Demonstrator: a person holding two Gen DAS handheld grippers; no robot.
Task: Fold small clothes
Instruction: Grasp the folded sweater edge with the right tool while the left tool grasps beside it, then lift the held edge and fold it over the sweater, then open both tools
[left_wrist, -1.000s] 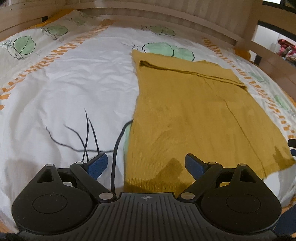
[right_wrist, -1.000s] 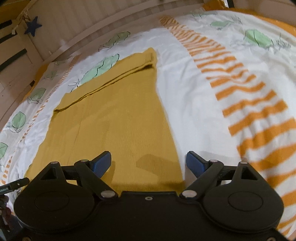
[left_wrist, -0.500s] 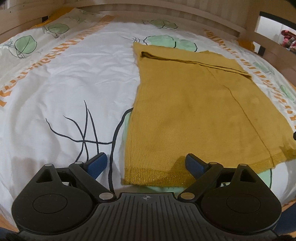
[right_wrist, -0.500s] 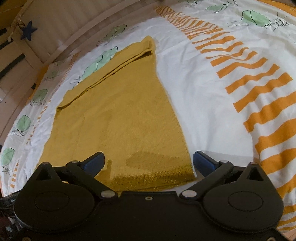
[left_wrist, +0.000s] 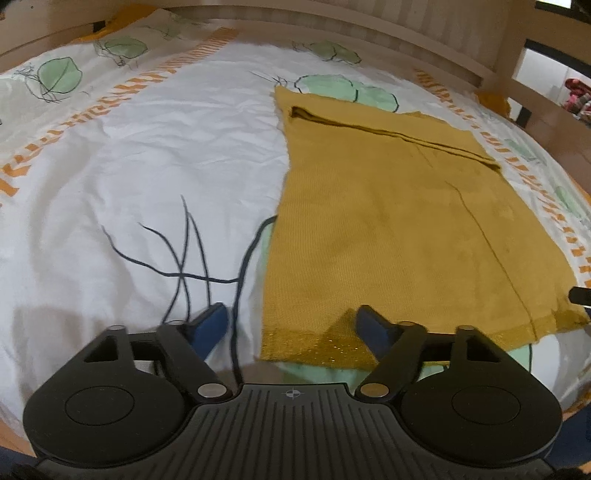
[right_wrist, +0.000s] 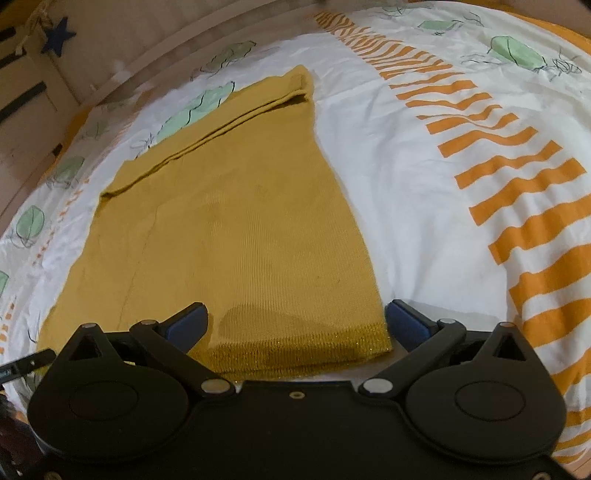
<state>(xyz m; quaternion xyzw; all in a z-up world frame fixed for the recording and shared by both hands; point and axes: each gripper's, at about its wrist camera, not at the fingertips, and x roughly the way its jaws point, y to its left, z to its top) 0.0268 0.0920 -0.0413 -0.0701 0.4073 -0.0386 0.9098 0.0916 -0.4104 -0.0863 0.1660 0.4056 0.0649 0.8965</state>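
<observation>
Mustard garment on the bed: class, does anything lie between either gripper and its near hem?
Nothing visible does. The left gripper, jaws closing, and the open right gripper each straddle a corner of the mustard garment's bare hem.

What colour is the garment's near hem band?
Mustard yellow like the rest of the garment, but the hem band has a glittery gold sheen. Right wrist view shows it best.

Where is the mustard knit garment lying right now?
The mustard garment lies flat on the printed bedsheet, right of centre in the left wrist view, its near hem between the closing left gripper and the open right gripper.
</observation>
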